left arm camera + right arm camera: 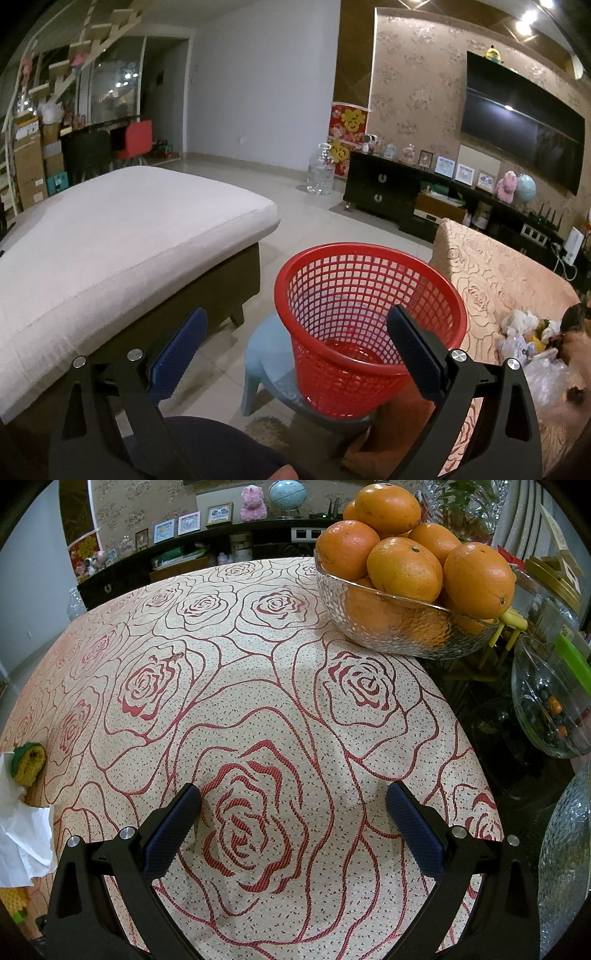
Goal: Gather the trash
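Tools both wide open and empty, left tool [297, 341] above red basket [369, 295], right tool [293, 821] over rose tablecloth [258, 686].

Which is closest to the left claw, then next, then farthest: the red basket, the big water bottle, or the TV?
From the left claw, in its own camera view:
1. Red basket, right in front, on a blue stool.
2. Water bottle, on the floor beyond.
3. TV, on the far wall, upper right.

Pale tiled floor [295, 206], floral-papered wall [417, 92] at 1 o'clock, wall-mounted television [524, 136], black cabinet [380, 188], cushioned daybed [122, 229] at 9 o'clock, ceiling spotlights [528, 16]
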Tool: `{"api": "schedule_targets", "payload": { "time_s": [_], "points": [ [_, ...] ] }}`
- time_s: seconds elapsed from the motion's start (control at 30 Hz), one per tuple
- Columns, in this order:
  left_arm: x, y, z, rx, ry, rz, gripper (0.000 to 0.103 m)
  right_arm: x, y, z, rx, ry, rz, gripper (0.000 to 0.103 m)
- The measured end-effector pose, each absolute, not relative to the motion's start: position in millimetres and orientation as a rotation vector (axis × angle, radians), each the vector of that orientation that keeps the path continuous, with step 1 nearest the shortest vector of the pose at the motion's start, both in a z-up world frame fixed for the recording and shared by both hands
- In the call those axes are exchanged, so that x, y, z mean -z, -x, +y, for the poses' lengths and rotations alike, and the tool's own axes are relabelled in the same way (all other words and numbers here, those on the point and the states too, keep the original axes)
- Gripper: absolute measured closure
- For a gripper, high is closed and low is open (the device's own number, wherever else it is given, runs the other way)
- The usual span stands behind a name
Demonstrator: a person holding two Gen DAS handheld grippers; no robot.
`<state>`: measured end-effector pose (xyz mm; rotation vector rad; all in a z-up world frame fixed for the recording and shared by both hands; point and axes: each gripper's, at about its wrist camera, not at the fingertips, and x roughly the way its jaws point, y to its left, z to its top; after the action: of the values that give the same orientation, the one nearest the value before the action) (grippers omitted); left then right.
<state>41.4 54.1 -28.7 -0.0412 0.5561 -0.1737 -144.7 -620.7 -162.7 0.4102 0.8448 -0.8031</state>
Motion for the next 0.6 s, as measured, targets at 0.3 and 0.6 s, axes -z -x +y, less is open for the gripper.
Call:
{"api": "schedule_targets", "payload": {
  "time_s": [0.3,0.6],
  "points": [
    [28,-41,46,0.172,0.021,0.557,0.009,163,145,-621,0.803,-0.41,0.845,0.006],
    [27,-33,21,0.16,-0.074,0.527,0.009,161,143,-617,0.86,-0.444,0.834,0.006]
  ]
}}
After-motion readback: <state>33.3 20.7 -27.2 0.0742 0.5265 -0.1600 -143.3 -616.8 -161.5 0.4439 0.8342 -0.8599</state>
